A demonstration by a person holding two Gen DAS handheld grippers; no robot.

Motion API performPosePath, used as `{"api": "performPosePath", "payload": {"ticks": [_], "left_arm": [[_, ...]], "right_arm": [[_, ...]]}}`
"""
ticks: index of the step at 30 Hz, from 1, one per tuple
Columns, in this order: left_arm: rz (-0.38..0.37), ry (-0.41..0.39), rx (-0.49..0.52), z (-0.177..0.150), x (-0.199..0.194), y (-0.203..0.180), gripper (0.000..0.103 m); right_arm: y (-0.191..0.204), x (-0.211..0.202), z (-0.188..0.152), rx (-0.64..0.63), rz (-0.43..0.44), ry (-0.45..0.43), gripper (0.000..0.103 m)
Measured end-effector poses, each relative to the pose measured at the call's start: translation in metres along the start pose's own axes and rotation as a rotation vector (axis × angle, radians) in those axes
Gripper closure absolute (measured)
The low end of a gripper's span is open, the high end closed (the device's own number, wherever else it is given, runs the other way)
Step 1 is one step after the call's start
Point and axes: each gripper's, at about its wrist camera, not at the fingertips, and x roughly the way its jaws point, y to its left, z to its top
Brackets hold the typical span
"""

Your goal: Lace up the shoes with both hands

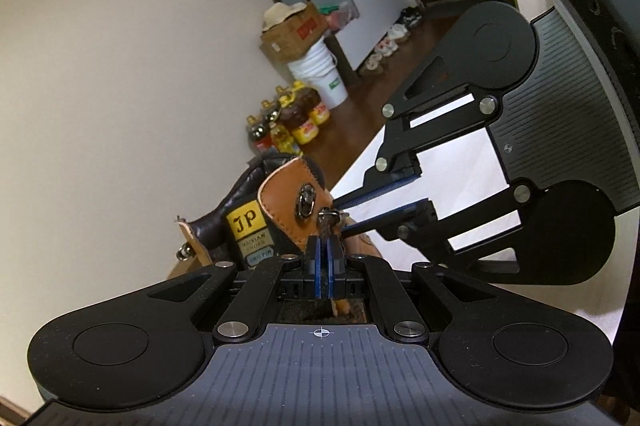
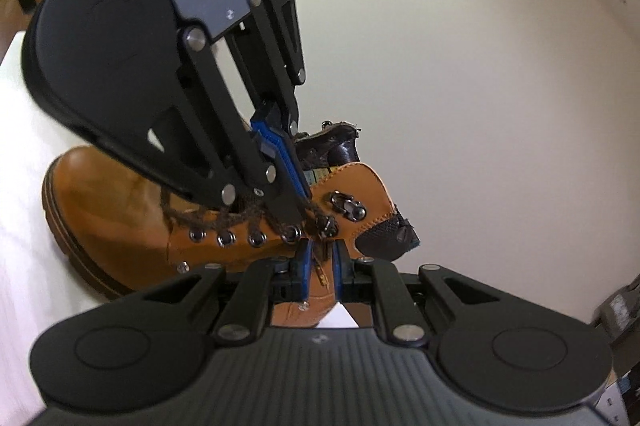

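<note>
Boot [image 2: 132, 202] of tan leather lies on its side on the white surface [image 2: 20, 186], toe toward the left of the right wrist view, its brown lace [image 2: 224, 218] crossing between metal eyelets [image 2: 226, 238]. Seen from the left wrist camera, the left claw [image 1: 324, 246] has its blue pads together, clamped on a stretch of the lace just beside a metal hook [image 1: 305, 200] on the boot's upper. The right claw [image 2: 320, 254] sits low against the eyelet row near the ankle; its pads stand slightly apart, with a thin strand of lace in the gap, and I cannot tell whether they press on it. In the left wrist view the right claw reaches in from the right, its fingertips [image 1: 348, 202] meeting the lace at the same spot as the left one. Farther back on the wooden floor, a cardboard box [image 1: 292, 34] rests on a white bucket [image 1: 320, 74]; the contents of both are hidden. Yellow-labelled oil bottles [image 1: 292, 122] stand beside the bucket.
</note>
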Motion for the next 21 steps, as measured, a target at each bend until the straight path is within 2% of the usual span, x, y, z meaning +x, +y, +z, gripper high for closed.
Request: {"api": "performPosePath", "payload": {"ticks": [3,4,8,10,13,15,18,21], "left_arm": [[-0.004,-0.005,-0.004,0.0,0.001,0.003,0.1],[-0.006,-0.008,-0.007,-0.001,0.001,0.003,0.1],[-0.032,-0.03,-0.044,-0.002,-0.002,0.008,0.096],[-0.03,-0.05,-0.076,-0.01,-0.011,0.013,0.095],[0.023,-0.049,-0.115,-0.03,-0.025,0.025,0.095],[0.053,-0.01,-0.151,-0.047,-0.026,0.037,0.095],[0.09,0.064,-0.186,-0.07,-0.019,0.05,0.095],[0.075,0.15,-0.209,-0.095,-0.009,0.054,0.095]], "right_arm": [[-0.004,0.003,0.0,0.027,0.011,-0.007,0.093],[-0.006,0.003,-0.001,0.041,0.02,-0.009,0.1],[-0.02,0.004,-0.004,0.144,0.064,0.005,0.101],[-0.02,0.003,-0.01,0.149,0.066,0.042,0.101],[-0.018,0.001,-0.033,0.153,0.07,0.147,0.101],[-0.016,-0.002,-0.047,0.175,0.083,0.197,0.101],[-0.006,-0.011,-0.065,0.219,0.148,0.264,0.101],[0.014,-0.023,-0.074,0.257,0.237,0.292,0.101]]}}
